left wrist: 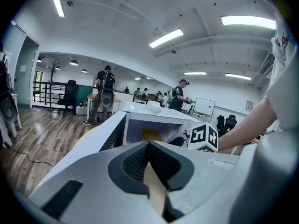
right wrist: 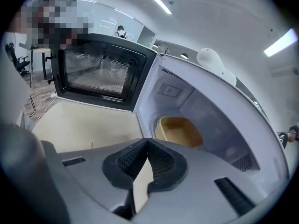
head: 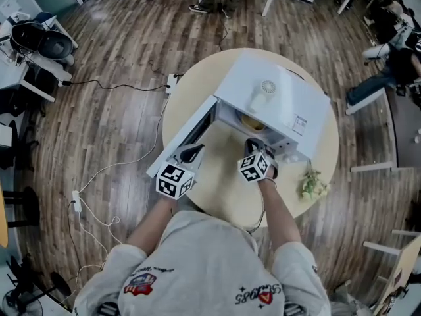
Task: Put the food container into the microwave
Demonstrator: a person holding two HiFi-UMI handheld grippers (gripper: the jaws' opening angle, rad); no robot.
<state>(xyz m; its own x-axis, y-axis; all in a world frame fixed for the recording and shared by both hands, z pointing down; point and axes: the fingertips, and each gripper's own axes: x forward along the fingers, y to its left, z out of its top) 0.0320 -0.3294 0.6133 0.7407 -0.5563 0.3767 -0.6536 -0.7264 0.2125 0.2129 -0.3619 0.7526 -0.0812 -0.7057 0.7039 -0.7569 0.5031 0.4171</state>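
container (right wrist: 180, 130) inside microwave (head: 276, 97), on cavity floor — door (right wrist: 100, 73) swung open. right gripper (right wrist: 148, 143) just outside cavity mouth, jaws together, empty. left gripper (left wrist: 148, 144) near door — jaws together, empty.

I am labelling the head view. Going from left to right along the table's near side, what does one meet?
In order: left claw → right claw → bunch of green leaves. The open microwave door overlaps the left claw, so it is left out.
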